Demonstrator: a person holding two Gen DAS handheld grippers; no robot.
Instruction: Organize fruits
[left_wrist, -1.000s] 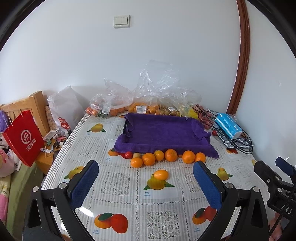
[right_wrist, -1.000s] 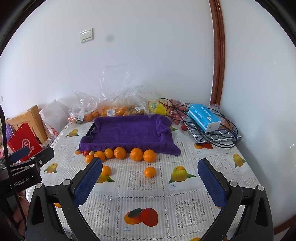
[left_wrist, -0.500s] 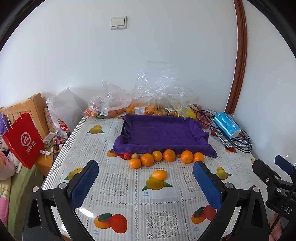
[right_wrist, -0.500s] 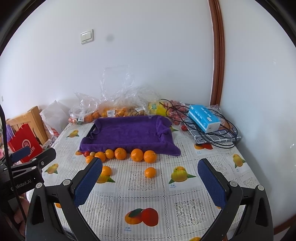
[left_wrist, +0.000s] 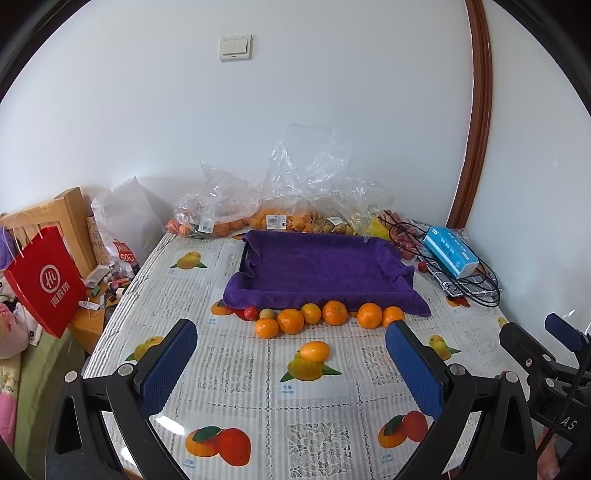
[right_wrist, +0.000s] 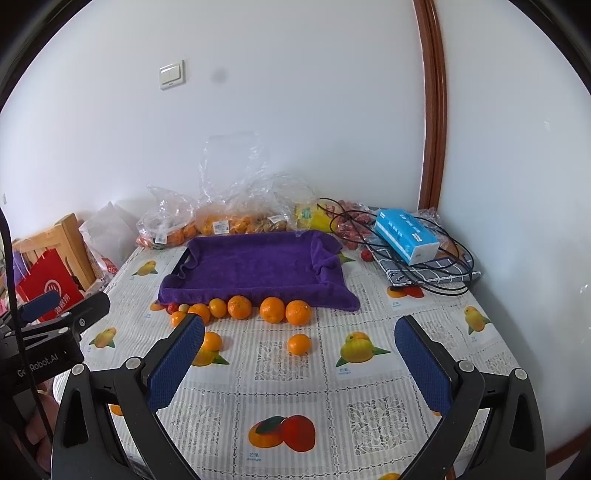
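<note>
A tray lined with a purple towel (left_wrist: 321, 269) (right_wrist: 255, 262) lies at the back middle of the table. Several oranges (left_wrist: 334, 312) (right_wrist: 272, 310) form a row along its front edge, with a small red fruit (left_wrist: 251, 312) at the left end. One oval orange fruit (left_wrist: 314, 350) lies alone in front of the row, on a printed mango. Another loose orange (right_wrist: 298, 344) sits further right. My left gripper (left_wrist: 290, 330) and right gripper (right_wrist: 300, 325) both hover open over the table's near side, short of the fruit, holding nothing.
Clear plastic bags of fruit (left_wrist: 273, 218) are piled against the back wall. A blue tissue box (right_wrist: 406, 234) and black cable (right_wrist: 436, 258) sit on a folded cloth at the back right. A red paper bag (left_wrist: 46, 277) and wooden furniture (left_wrist: 55, 218) stand off the left edge.
The left wrist view has drifted very slightly, so the tray and fruit sit a little further left in it. No fruit has moved and both grippers stay open.
</note>
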